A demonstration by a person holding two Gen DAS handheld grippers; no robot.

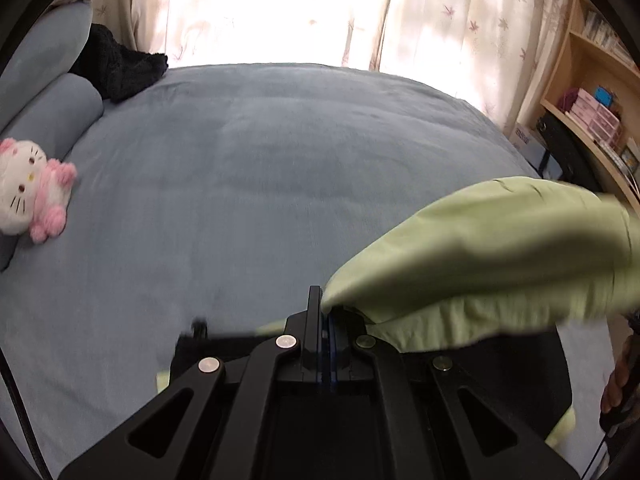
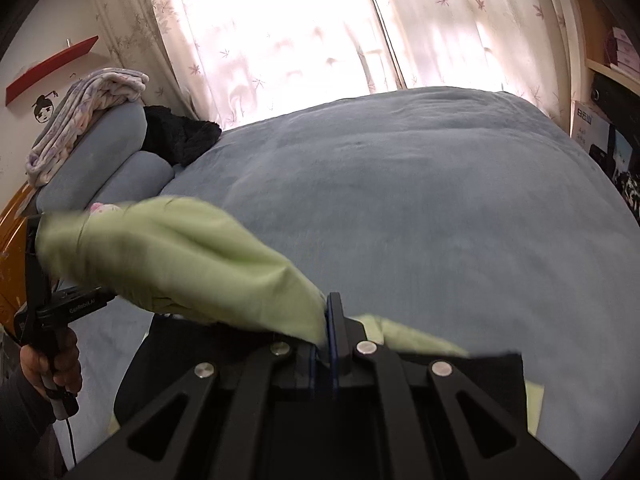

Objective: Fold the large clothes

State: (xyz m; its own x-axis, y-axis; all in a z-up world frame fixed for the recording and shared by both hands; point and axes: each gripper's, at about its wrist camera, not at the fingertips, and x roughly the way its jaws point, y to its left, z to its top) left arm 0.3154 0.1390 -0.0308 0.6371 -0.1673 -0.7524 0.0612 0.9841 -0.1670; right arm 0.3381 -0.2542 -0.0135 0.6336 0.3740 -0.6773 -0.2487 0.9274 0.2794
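I hold the green cloth [image 1: 500,240] stretched sideways between left gripper [image 1: 325,312] and right gripper [image 2: 326,320], both fingers clamped on it, above the bed [image 1: 260,160]

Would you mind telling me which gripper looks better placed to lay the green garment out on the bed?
Neither alone: the left gripper and right gripper are each shut on an edge of the green garment, stretched between them over the bare blue bed. Probably both together.

A home bedroom: a wide bed [image 2: 420,208] under a blue-grey plush cover, matching pillows [image 2: 112,160] at its head, a Hello Kitty plush toy [image 1: 32,190], leaf-print curtains [image 2: 280,32] over a bright window, and a wooden bookshelf [image 1: 592,92] beside it
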